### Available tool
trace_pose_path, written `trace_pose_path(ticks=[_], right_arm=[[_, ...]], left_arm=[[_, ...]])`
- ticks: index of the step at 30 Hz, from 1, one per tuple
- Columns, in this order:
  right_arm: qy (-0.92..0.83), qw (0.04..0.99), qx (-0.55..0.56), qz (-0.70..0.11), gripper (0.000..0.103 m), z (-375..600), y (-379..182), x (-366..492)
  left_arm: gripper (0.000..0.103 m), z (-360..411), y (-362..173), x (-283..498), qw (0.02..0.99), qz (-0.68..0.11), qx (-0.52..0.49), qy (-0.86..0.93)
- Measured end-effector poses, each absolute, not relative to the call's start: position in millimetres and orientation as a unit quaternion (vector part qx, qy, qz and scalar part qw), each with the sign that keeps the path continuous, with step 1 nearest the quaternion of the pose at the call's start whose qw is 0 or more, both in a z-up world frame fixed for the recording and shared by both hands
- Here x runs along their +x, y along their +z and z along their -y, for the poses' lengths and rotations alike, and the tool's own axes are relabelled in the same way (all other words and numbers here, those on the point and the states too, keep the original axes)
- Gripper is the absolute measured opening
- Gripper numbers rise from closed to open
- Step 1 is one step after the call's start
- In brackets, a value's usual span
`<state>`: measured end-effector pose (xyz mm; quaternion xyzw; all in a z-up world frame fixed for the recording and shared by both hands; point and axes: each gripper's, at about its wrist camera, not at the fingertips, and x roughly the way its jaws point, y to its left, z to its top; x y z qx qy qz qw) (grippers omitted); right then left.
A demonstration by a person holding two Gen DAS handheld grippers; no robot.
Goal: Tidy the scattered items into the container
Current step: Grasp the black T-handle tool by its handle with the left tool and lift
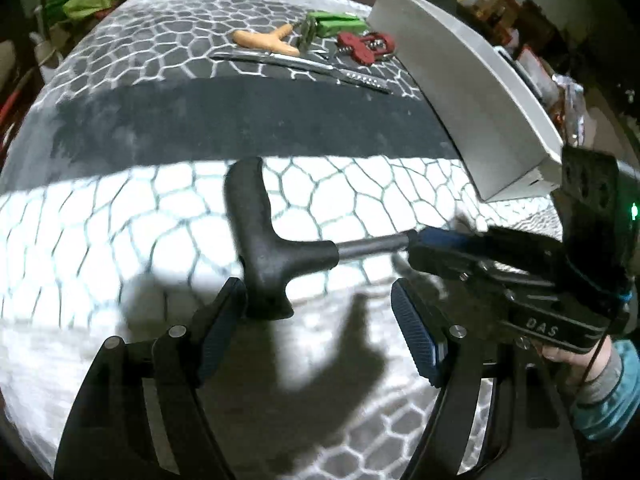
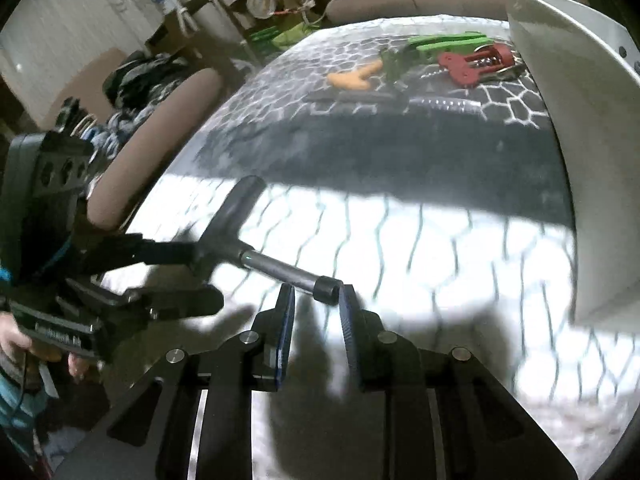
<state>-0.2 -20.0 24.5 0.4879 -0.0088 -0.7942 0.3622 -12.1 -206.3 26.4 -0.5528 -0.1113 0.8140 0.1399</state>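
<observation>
I carried the black T-handled tool with a grey metal shaft (image 1: 280, 236) above the patterned bed cover (image 1: 120, 240), short of the white rectangular container (image 1: 460, 92). My right hand-held gripper (image 2: 316, 300) clamped its shaft end for support; my left hand-held gripper (image 1: 316, 316) stood wide, straddling the handle, not visibly pressing it.

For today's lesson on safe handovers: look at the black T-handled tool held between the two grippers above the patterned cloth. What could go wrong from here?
1. The right gripper pinches only the tip of the black T-handled tool with the metal shaft; it may swivel or slip out.
2. The left gripper stands wide around the handle, so it gives little support.
3. The tool could knock the wall of the white container on the way in.
</observation>
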Motion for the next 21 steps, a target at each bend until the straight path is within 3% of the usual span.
trace_pose_path(ticks=[7, 10, 12, 14, 17, 21], right_arm=[[-0.82, 0.33, 0.468, 0.011, 0.03, 10.2, 33.5, 16.6], [-0.818, 0.327, 0.474, 0.019, 0.03, 13.6, 26.2, 11.8], [-0.819, 0.327, 0.472, 0.015, 0.03, 18.6, 22.3, 9.4], [-0.821, 0.33, 0.465, 0.008, 0.03, 23.4, 21.3, 7.7], [-0.826, 0.333, 0.454, -0.013, 0.03, 30.1, 19.7, 6.4], [-0.828, 0.338, 0.447, -0.025, 0.03, 34.3, 14.9, 5.0]], left_arm=[[0.079, 231.2, 34.2, -24.0, 0.056, 0.153, -0.516, 0.841], [0.076, 222.2, 25.3, -43.0, 0.037, 0.108, -0.528, 0.842], [0.067, 213.8, 16.7, -52.1, 0.028, 0.079, -0.542, 0.836], [0.065, 206.5, 14.7, -56.5, 0.017, 0.059, -0.542, 0.838], [0.033, 203.8, 14.1, -59.0, -0.009, 0.046, -0.538, 0.842], [0.025, 205.4, 12.5, -66.1, 0.002, 0.058, -0.542, 0.838]])
